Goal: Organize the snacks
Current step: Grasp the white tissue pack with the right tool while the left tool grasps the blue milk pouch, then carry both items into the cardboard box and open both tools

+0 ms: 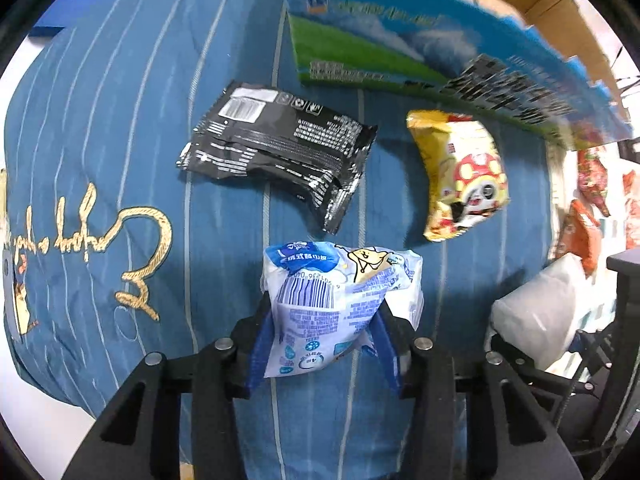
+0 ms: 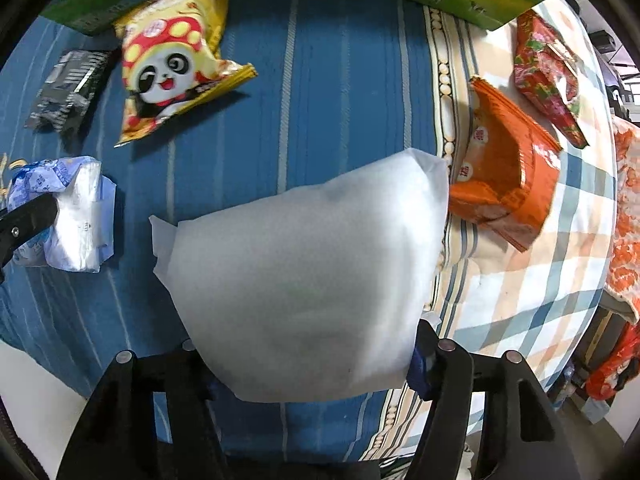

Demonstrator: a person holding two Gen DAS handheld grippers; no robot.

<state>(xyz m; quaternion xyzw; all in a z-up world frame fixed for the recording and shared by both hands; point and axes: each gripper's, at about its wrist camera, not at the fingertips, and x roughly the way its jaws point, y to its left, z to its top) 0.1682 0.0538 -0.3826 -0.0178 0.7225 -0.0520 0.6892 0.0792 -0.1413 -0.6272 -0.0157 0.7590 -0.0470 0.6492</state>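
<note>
My left gripper (image 1: pixel 326 344) is shut on a blue-and-white snack packet (image 1: pixel 340 304), held just above the blue striped cloth (image 1: pixel 120 120); that packet (image 2: pixel 68 216) also shows at the left of the right wrist view. My right gripper (image 2: pixel 316 364) is shut on a plain white packet (image 2: pixel 308 276), which hides its fingertips; this white packet (image 1: pixel 536 312) appears at the right of the left wrist view. A black packet (image 1: pixel 276 148) and a yellow panda packet (image 1: pixel 460 176) lie on the cloth beyond. A printed cardboard box (image 1: pixel 400 48) stands behind them.
An orange packet (image 2: pixel 508 184) and a red flowered packet (image 2: pixel 548 72) lie on the checked cloth (image 2: pixel 520 300) to the right. The yellow panda packet (image 2: pixel 172 60) and black packet (image 2: pixel 68 88) sit at upper left. Orange fabric (image 2: pixel 624 208) lies at the far right edge.
</note>
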